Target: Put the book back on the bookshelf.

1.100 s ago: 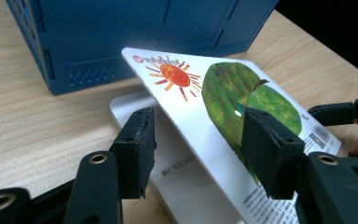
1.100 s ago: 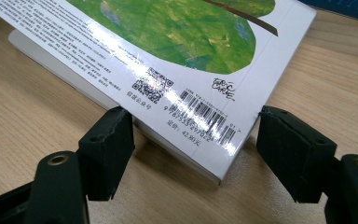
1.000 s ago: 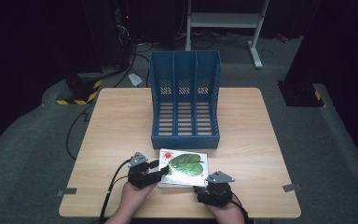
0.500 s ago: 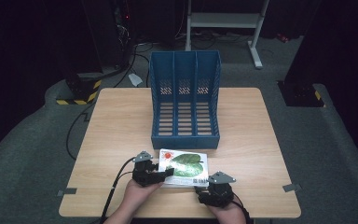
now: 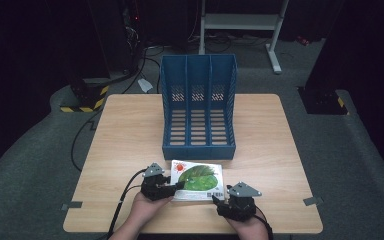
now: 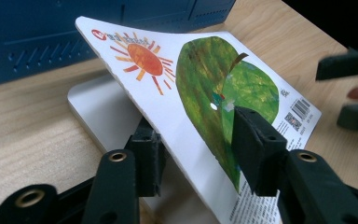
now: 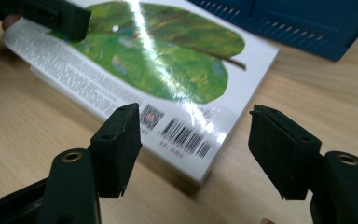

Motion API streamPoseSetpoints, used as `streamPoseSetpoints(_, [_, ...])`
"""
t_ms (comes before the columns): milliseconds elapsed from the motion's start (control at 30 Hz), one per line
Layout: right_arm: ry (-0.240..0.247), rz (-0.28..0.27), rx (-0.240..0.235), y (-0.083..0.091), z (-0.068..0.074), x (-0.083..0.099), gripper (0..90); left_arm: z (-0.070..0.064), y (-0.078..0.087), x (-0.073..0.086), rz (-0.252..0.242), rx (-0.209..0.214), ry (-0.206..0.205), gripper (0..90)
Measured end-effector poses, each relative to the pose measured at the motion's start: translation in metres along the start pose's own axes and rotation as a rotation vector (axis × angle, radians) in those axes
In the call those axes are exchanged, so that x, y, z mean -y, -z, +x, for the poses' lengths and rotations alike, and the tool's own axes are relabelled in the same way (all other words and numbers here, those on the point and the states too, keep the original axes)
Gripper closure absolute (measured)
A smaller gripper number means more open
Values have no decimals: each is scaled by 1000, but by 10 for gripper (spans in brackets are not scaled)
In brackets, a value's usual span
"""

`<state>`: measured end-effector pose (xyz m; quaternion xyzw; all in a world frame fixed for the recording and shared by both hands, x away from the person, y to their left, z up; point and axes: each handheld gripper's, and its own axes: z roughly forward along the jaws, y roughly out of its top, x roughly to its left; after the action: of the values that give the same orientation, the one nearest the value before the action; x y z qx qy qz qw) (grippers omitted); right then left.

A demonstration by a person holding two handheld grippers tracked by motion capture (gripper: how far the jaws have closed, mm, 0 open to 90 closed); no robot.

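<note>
Low in the high view, the left matte-black handheld gripper (image 5: 176,186) and the right matte-black handheld gripper (image 5: 216,200) each carry a grey three-cornered plate on top, dotted with small screws. A thin black cable (image 5: 121,200) trails from the left one toward the bottom edge of the frame. Both forearms come in bare, without sleeves. In the gripper views, each jaw is a blocky black pad with a ridged face, bolted to a flat black arm through a brass-ringed hole.
</note>
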<state>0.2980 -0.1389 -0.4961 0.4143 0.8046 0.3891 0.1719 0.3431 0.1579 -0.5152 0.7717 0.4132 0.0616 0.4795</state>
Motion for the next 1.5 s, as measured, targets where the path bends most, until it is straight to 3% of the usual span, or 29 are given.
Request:
streamPoseSetpoints(100, [9,-1,8,1,-6,-11,366,-2,0,2,-3,-8,-22,576])
streamPoseSetpoints(167, [-21,-11,-6,-4,-12,-18,374,-2,2,2,-13,-7,-47,592])
streamPoseSetpoints(267, [-44,-34,-13,-9,-14,-13,391,-6,8,1,-35,11,-75,617])
streamPoseSetpoints(300, [-38,-54,-13,-11,-14,-9,409,-7,9,1,-40,9,-86,623])
streamPoseSetpoints(333, [-12,-6,-7,-19,-12,-3,389,-10,11,1,-42,5,-109,628])
streamPoseSetpoints(433, [26,13,-7,-22,-11,-1,392,-13,12,1,-48,-5,-135,635])
streamPoseSetpoints(567, [-20,13,-25,-23,-14,-1,390,-15,13,2,-52,-13,-162,638])
streamPoseSetpoints(800, [-40,-1,-41,-25,-19,-2,390,-19,16,1,-84,-14,-207,640])
streamPoseSetpoints(933, [-76,5,-48,-29,-24,-4,366,-22,16,1,-97,-11,-240,643])
streamPoseSetpoints(1367, [-117,-6,-74,-28,-30,-4,353,-28,19,2,-124,-23,-294,646])
streamPoseSetpoints(1500, [-132,-32,-90,-26,-33,-7,339,-30,19,1,-138,-15,-317,646])
